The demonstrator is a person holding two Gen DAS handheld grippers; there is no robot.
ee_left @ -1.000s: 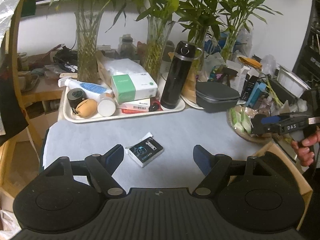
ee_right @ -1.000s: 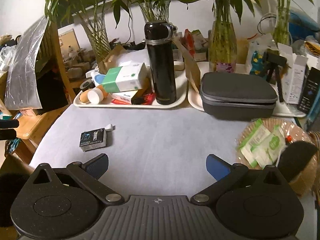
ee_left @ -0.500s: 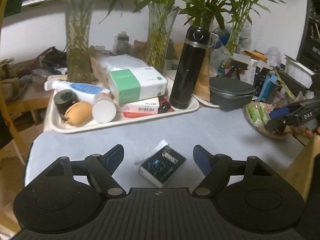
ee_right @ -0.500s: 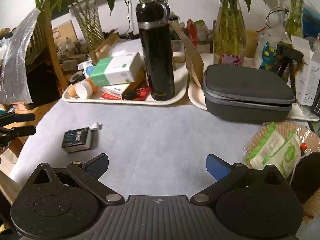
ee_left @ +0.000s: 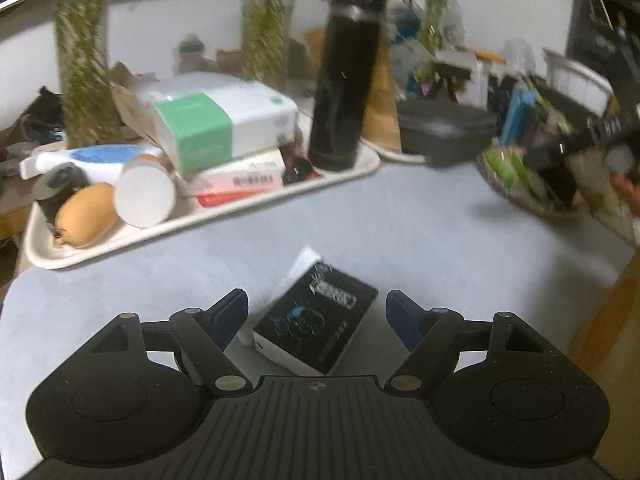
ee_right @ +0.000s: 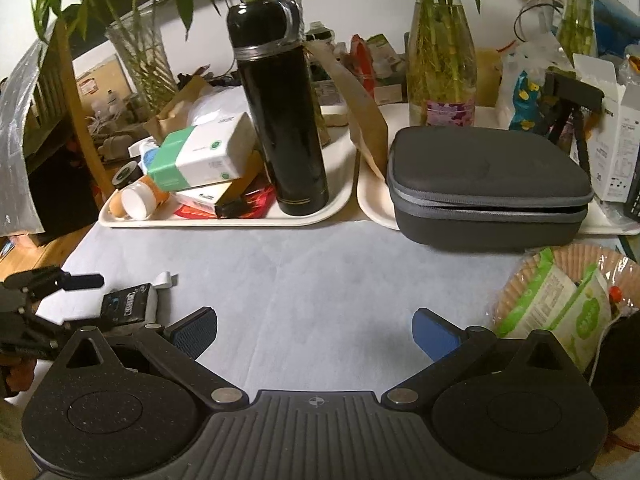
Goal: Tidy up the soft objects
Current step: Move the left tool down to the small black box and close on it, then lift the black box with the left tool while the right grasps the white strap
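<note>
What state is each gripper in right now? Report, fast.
Left gripper: jaws open, straddling the small black packet, not gripping it.
Right gripper: jaws open, holding nothing, only bare table cover between them.

Dim indoor light, warm-ish, no hard shadows; white wall behind the plants is the brightest patch in both views. Left wrist view smeared w/ motion blur: flask (ee_left: 347, 76), tissue box (ee_left: 224, 120) and the basket (ee_left: 532, 196) at right all soft, print unreadable. Right wrist view sharp by comparison, labels nearly legible; small glare streak down the flask (ee_right: 280, 108). Strong fisheye bend in both, dark vignette in corners, table edge (ee_right: 80, 248) curving away.
</note>
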